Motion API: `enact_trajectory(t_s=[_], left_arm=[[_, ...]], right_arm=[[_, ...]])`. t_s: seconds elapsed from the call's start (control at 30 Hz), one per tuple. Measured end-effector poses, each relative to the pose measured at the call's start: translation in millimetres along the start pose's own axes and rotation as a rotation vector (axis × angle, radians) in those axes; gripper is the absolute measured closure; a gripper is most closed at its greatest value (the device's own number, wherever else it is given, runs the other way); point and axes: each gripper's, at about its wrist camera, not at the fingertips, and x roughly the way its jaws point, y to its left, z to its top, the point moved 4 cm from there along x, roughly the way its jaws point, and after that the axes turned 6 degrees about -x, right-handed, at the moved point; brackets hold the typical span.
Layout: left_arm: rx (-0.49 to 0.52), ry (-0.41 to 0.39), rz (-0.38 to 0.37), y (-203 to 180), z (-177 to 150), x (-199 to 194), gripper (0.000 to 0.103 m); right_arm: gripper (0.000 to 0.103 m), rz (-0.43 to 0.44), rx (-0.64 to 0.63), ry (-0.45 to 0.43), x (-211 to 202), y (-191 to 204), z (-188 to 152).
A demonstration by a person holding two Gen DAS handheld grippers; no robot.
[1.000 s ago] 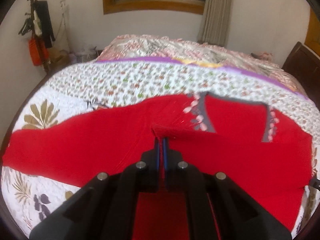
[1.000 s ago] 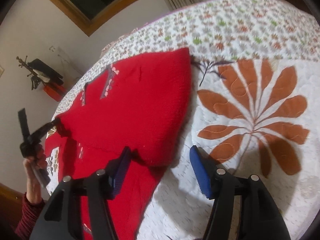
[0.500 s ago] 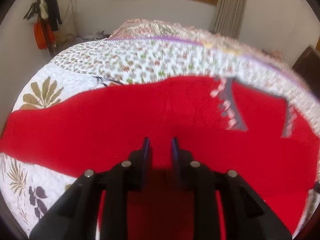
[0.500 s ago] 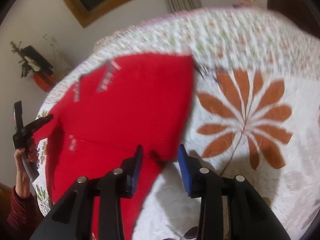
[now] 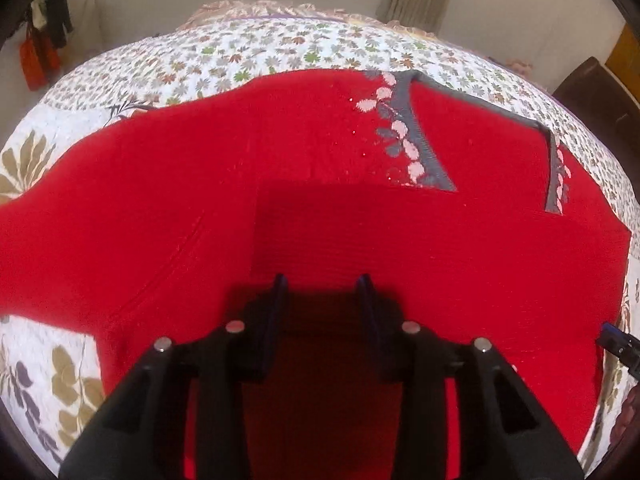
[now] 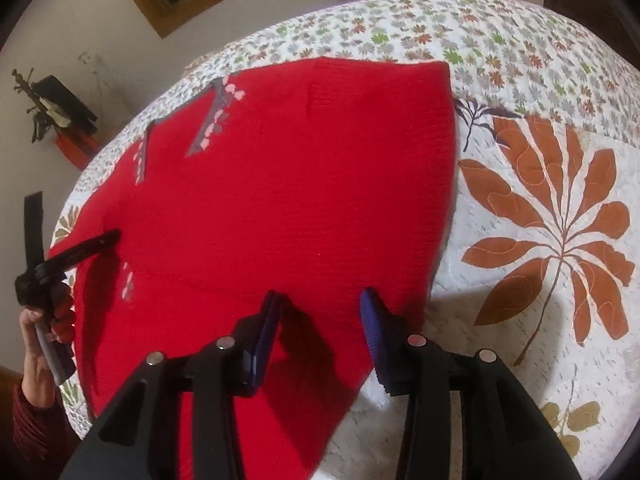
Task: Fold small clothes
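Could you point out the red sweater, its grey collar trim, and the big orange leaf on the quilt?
sweater [image 6: 288,200]: right wrist view, middle of its body.
collar trim [image 5: 420,136]: left wrist view, grey band.
orange leaf [image 6: 560,232]: right wrist view, its centre.

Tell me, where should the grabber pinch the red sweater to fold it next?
Probably the near right corner of the red knitted sweater, coming from the right gripper's side. That edge lies loose on the floral quilted bedspread, thin enough for the open jaws to slide around. The grey leaf-patterned neckline sits far away.
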Motion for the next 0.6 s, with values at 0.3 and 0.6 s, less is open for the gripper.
enact_trajectory(t_s=[0.3, 0.6], left_arm=[[-0.014, -0.033, -0.033, 28.1, -0.4, -49.0, 0.049], [-0.252, -0.027, 0.127, 217.0, -24.3, -106.6, 0.047]], right_arm=[[0.044, -0.03, -0.046, -0.024, -28.2, 44.3, 15.3], [0.043, -0.018, -0.172, 0.048, -3.0, 111.3, 23.2]])
